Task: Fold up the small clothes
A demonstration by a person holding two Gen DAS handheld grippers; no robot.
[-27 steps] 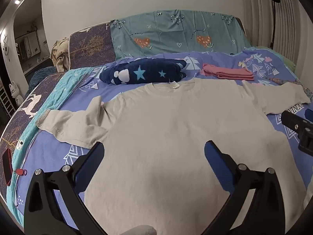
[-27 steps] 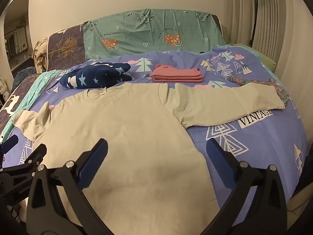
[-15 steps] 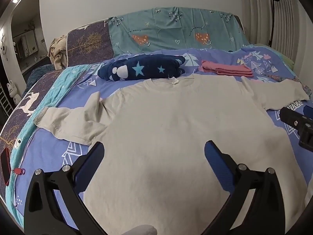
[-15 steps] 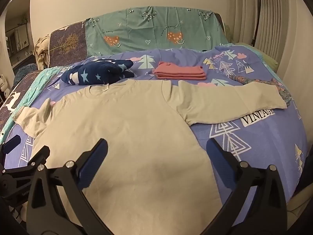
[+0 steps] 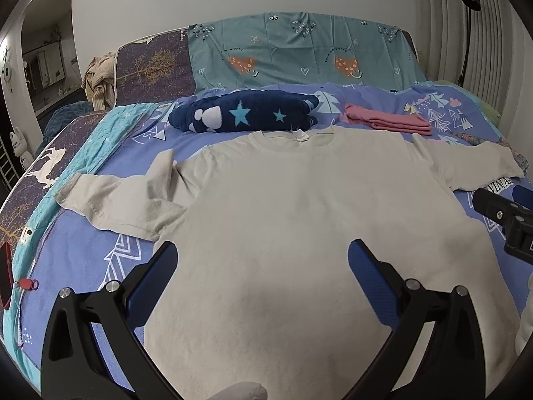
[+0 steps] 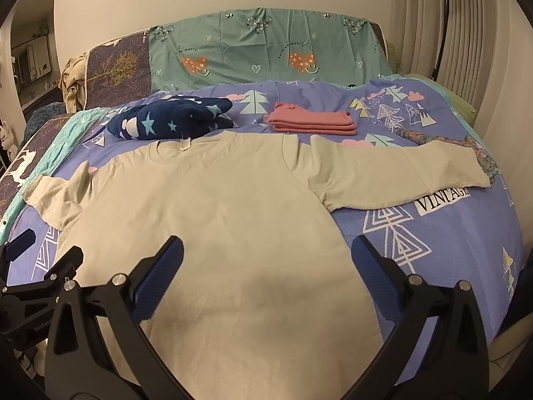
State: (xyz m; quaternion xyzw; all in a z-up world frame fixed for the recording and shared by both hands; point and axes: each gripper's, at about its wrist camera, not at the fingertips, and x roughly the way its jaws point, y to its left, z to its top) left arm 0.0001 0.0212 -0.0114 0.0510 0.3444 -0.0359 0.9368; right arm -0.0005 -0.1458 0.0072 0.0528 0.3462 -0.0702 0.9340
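Note:
A cream long-sleeved shirt point(image 5: 299, 220) point(image 6: 213, 220) lies flat on the bed, collar away from me, both sleeves spread out sideways. The left sleeve point(image 5: 123, 200) is a little rumpled; the right sleeve point(image 6: 396, 173) lies straight. My left gripper point(image 5: 261, 260) hovers wide open above the shirt's lower body, nothing between its blue pads. My right gripper point(image 6: 266, 256) is also wide open above the shirt's lower right part, empty. Each gripper shows at the edge of the other's view: the right point(image 5: 503, 213), the left point(image 6: 36, 266).
A folded pink garment point(image 6: 313, 121) and a navy star-patterned bundle point(image 5: 246, 115) lie beyond the collar. A patterned cloth point(image 6: 466, 146) sits by the right cuff. The purple printed bedspread point(image 6: 433, 243) shows bare at right; a teal pillow cover point(image 5: 299, 56) stands behind. A red object point(image 5: 5, 273) lies at the bed's left edge.
Both views have shifted slightly; the shirt and the things behind it sit a bit higher in the frames. Both grippers stay wide open and empty. The shirt has not moved.

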